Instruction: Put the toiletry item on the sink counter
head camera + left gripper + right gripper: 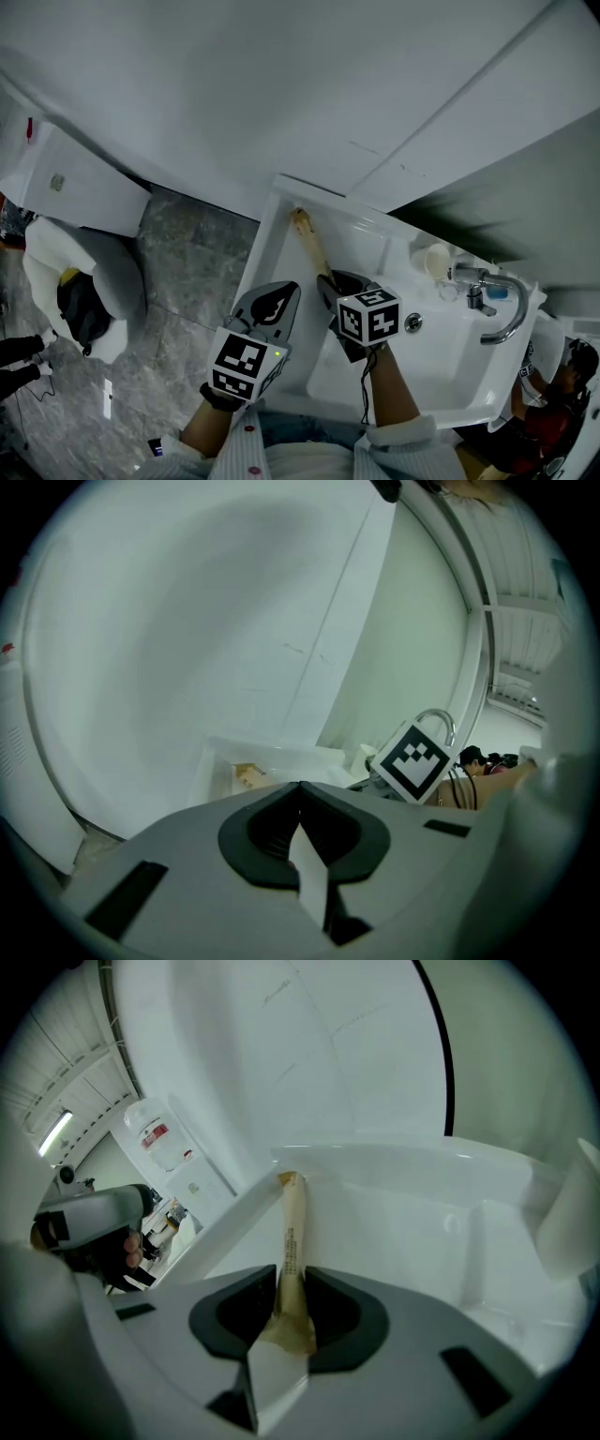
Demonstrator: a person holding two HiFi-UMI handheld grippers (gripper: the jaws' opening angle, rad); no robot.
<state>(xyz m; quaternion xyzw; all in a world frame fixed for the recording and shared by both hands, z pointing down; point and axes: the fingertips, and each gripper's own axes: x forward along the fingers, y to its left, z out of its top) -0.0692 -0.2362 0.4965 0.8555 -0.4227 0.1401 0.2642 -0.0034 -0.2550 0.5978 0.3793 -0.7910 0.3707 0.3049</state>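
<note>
- left gripper (284, 291), low at the left: jaws together, empty, beside the sink's (265, 246) left rim and apart from the item.
- right gripper (292, 1274): jaws a little apart, flanking the near end of the toiletry item (293, 1227); grip judged slack, no clear squeeze.
- toiletry item: long, thin and tan, in a paper-like sleeve; far end rests at the sink's back left corner, body runs along the left wall.
- handling, judged: light, fairly stiff, sleeve crushable and apt to slide; best taken across its narrow width, just above the flared near end.
</note>
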